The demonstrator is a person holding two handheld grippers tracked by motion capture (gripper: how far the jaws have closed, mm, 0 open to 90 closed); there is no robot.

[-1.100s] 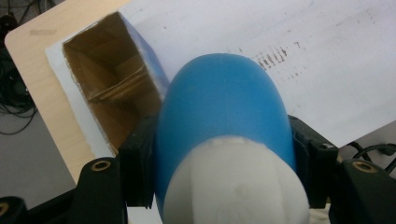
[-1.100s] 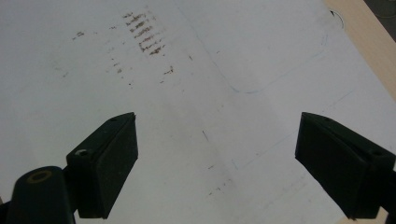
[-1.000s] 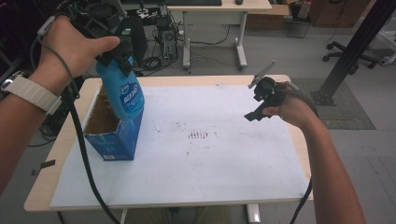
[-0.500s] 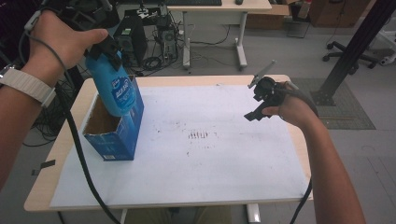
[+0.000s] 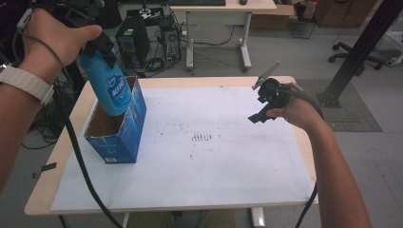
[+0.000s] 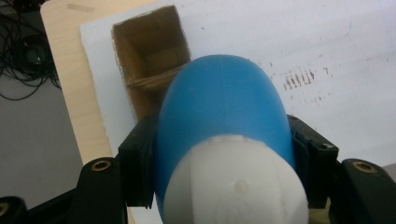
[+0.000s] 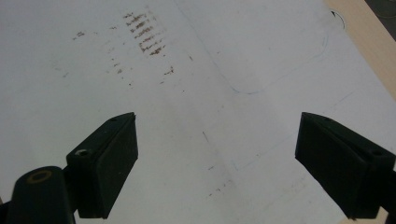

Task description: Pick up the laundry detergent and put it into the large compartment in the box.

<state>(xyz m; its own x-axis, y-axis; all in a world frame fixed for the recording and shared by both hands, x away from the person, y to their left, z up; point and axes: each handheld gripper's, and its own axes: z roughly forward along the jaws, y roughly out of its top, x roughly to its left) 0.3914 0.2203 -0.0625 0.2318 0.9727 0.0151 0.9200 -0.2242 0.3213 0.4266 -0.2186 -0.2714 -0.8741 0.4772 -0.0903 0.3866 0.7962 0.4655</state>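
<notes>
Right now my left fingers point(image 6: 224, 186) are clamped on the sides of one blue plastic bottle with a white cap point(image 6: 224, 140), gripping near its top so the body hangs base-down. It is tilted in the air over the open top of one blue cardboard box with a brown inside point(image 5: 116, 133), its lower end just at the box's mouth, which I judge suits passing it through that opening. My right fingers point(image 7: 217, 163) stand wide apart, holding nothing, hovering over the white sheet point(image 5: 214, 161) covering the one wooden surface point(image 5: 304, 142), well apart from the box.
</notes>
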